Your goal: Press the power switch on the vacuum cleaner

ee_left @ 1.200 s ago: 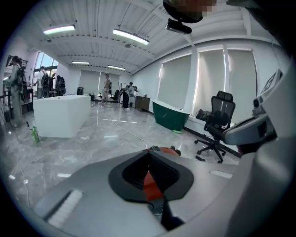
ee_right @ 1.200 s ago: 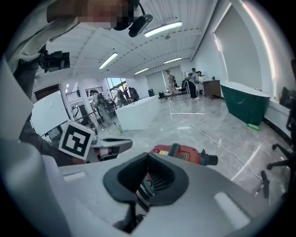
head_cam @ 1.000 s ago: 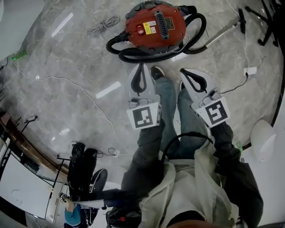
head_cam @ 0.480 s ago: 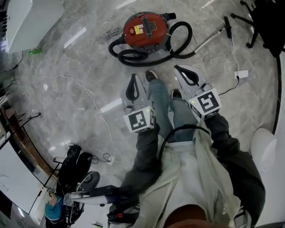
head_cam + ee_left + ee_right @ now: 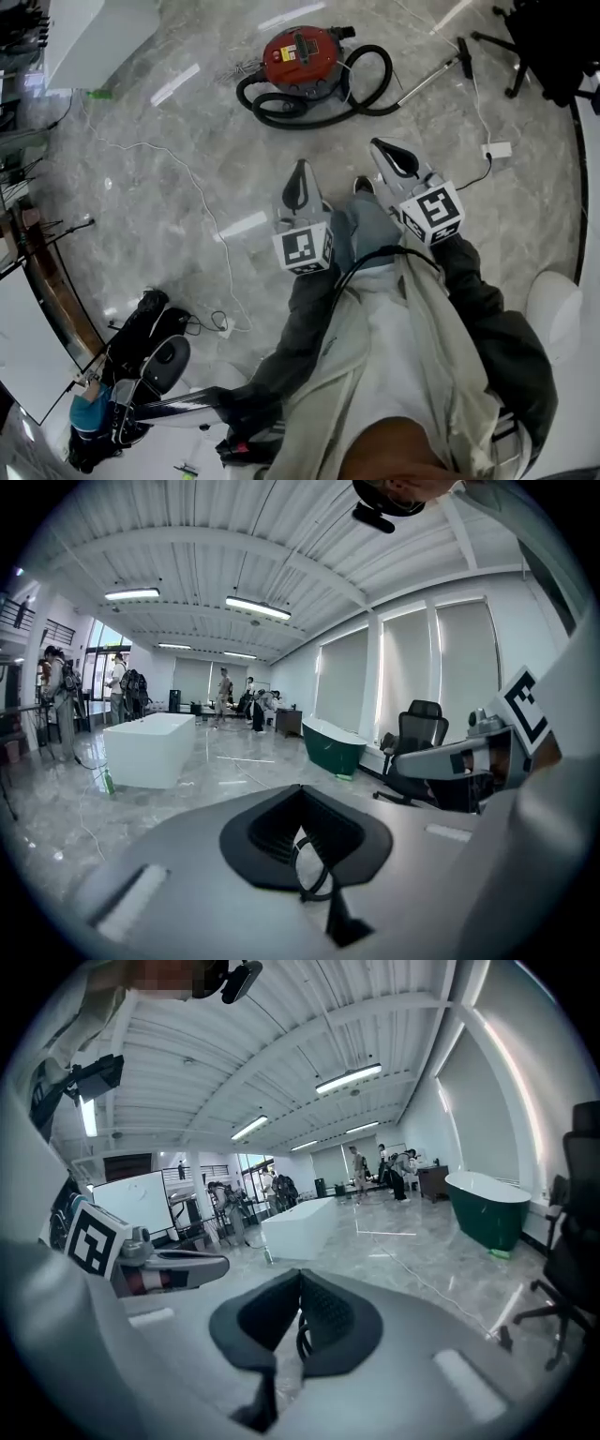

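Toward the far edge of the grey marble floor [image 5: 187, 141]: red vacuum cleaner [image 5: 302, 54], sitting on its base, black hose [image 5: 323, 112] looped round its near side, metal tube [image 5: 427, 80] stretching off to the right. Power switch too small to make out. Well short of it, side by side above the person's legs: left gripper [image 5: 300, 171] and right gripper [image 5: 381, 148], both pointing roughly toward the vacuum cleaner, neither touching it. Seen in the left gripper view, jaws closed tip to tip, nothing between them; same in the right gripper view, closed and empty. Trailing over the left part of the floor, a thin white cable [image 5: 178, 169]; toward the right edge, a small white plug block [image 5: 497, 150] on its own lead.
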Available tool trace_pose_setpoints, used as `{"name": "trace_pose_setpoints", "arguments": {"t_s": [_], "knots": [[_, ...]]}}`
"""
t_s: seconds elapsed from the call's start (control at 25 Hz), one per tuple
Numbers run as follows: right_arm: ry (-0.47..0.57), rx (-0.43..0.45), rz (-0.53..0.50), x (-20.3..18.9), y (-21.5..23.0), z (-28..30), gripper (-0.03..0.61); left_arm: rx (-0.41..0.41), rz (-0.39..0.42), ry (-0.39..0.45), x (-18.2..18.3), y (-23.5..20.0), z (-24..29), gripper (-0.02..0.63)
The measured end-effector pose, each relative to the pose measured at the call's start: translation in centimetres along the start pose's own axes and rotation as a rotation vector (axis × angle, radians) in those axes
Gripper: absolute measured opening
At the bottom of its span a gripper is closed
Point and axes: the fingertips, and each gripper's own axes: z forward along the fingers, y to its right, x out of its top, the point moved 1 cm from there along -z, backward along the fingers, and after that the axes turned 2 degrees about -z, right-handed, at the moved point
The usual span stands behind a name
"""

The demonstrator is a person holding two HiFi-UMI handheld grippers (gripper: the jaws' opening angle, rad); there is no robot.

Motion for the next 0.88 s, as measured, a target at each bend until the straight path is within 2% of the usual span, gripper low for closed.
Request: {"name": "trace_pose_setpoints", "arguments": {"t_s": [0.16,0.32,0.68,0.88], "knots": [[0.029,-0.034,0.014,0.0,-2.3,-3.2,0.003,-0.05,0.041,0.011,0.2,1.9,-2.5,0.003],[0.081,-0.074,-0.01,0.3,-5.7,-6.3,0.003,-0.069,0.063,0.034,-0.2,2.5,-7.4,0.003],[0.123,-0.104,-0.073,-0.1,-16.7,-11.6,0.003,-0.096,0.096,0.096,-0.6,0.6,-19.5,0.003],[0.132,-0.118,-0.077,-0.5,-19.0,-12.6,0.003,-0.064,0.106,0.127,-0.2,-0.9,-22.9,0.003]]}}
